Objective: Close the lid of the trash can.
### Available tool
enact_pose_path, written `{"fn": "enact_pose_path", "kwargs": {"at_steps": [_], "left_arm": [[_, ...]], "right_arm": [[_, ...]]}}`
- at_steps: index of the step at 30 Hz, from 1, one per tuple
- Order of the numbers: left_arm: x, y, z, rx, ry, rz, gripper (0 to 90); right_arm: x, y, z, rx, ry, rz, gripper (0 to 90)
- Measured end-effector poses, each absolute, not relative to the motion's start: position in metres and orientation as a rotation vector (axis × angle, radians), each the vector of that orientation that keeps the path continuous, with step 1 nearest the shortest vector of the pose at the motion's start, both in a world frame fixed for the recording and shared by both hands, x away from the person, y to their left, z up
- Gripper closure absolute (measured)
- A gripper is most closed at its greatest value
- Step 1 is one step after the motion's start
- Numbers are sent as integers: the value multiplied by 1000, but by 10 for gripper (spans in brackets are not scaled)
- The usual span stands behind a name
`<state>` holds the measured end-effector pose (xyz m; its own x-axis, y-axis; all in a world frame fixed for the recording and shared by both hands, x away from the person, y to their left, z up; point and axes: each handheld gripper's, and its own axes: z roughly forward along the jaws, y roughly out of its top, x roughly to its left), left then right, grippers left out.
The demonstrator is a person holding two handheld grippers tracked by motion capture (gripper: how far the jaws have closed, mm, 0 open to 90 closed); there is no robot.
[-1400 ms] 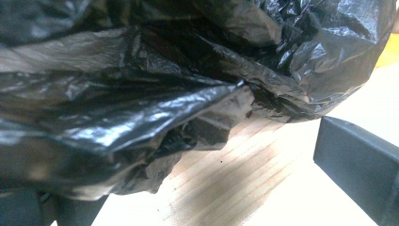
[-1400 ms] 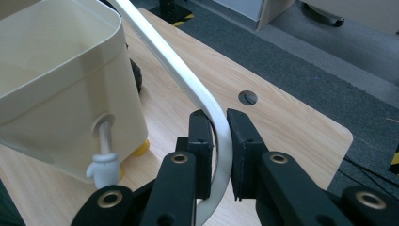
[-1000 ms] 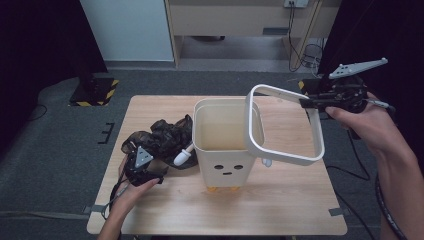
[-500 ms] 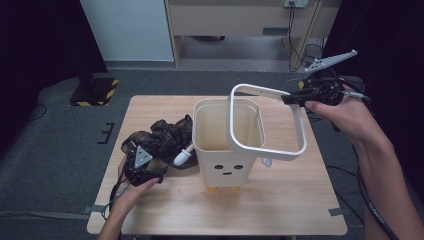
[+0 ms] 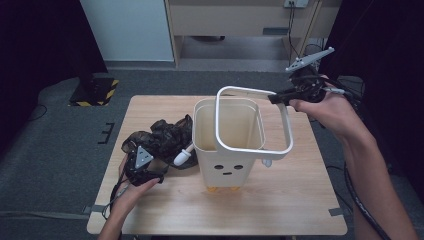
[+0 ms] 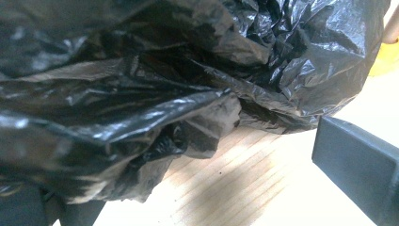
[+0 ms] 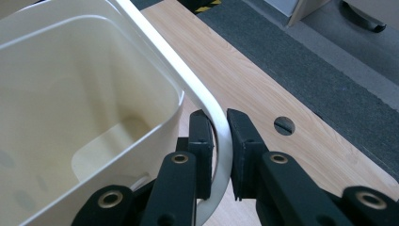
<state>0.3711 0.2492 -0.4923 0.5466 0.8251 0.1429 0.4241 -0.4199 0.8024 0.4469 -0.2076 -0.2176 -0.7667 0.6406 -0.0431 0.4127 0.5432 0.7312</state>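
Right tongs [image 7: 220,141] clamp the white bin rim ring [image 5: 280,150] above the cream bin [image 5: 225,165]; left tongs [image 5: 145,167] stand parted beside the black bag [image 6: 164,84].

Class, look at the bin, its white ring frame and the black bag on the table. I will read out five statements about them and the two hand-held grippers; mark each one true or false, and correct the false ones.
1. The right hand-held gripper is clamped on the white ring frame. True.
2. The ring frame sits fully seated on the bin. False: it is tilted, its gripped side raised above the rim.
3. The black plastic bag lies inside the bin. False: it lies on the table beside the bin.
4. The left hand-held gripper is at the bag. True.
5. The bin lies on its side. False: it stands upright.
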Motion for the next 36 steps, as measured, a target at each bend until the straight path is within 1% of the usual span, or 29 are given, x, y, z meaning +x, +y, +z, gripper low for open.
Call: {"fn": "enact_pose_path", "kwargs": {"at_steps": [19, 36], "left_arm": [[371, 250, -492, 2032, 1007, 691, 42], [372, 249, -493, 2042, 1003, 688, 42]], "right_arm": [[458, -161, -209, 829, 2543, 965, 812], [466, -148, -209, 835, 2575, 916, 812]]}}
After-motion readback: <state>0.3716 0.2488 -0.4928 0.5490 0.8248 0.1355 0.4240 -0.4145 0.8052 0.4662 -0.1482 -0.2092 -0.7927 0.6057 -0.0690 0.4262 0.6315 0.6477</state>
